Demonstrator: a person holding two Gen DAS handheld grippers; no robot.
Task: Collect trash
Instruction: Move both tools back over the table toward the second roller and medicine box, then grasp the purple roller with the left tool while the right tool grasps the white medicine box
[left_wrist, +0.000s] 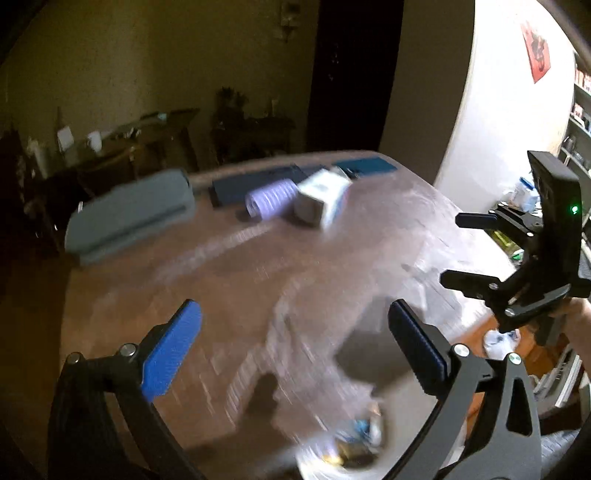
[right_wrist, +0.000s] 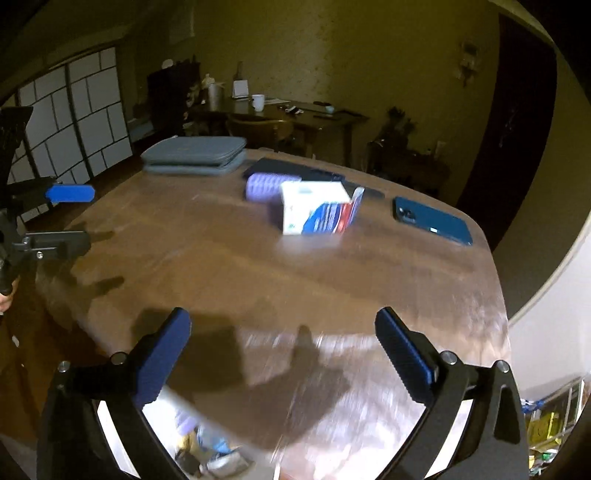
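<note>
Trash (left_wrist: 354, 439) lies low in both wrist views, below and between the jaws of each gripper: a blurred heap of crumpled wrappers inside what looks like a clear bag (right_wrist: 207, 443) at the near edge of the wooden table (left_wrist: 258, 280). Blur hides whether the bag sits on the table or hangs off its rim.

Neither tool holds anything. The left gripper (left_wrist: 291, 354) has its jaws spread wide, with only bare tabletop between the blue pads. The right gripper (right_wrist: 280, 354) stands equally wide and empty.

Ahead of both sets of jaws, a broad stretch of table lies free. Well beyond that, toward the far edge, stand a white carton (right_wrist: 317, 212) and, just beside it, a lilac ribbed roll (right_wrist: 260, 186). A grey case (right_wrist: 195, 155) lies farther left of the right gripper's jaws near the far corner, and a blue phone (right_wrist: 432, 221) lies to the right, close to the table's rounded far-right edge. A dark flat slab (left_wrist: 258, 182) sits behind the roll.

From the left wrist, the right gripper shows off to the right, past the table's side edge, a hand (left_wrist: 576, 325) behind it. From the right wrist, the left gripper shows at the left border, over the table's left edge.
</note>
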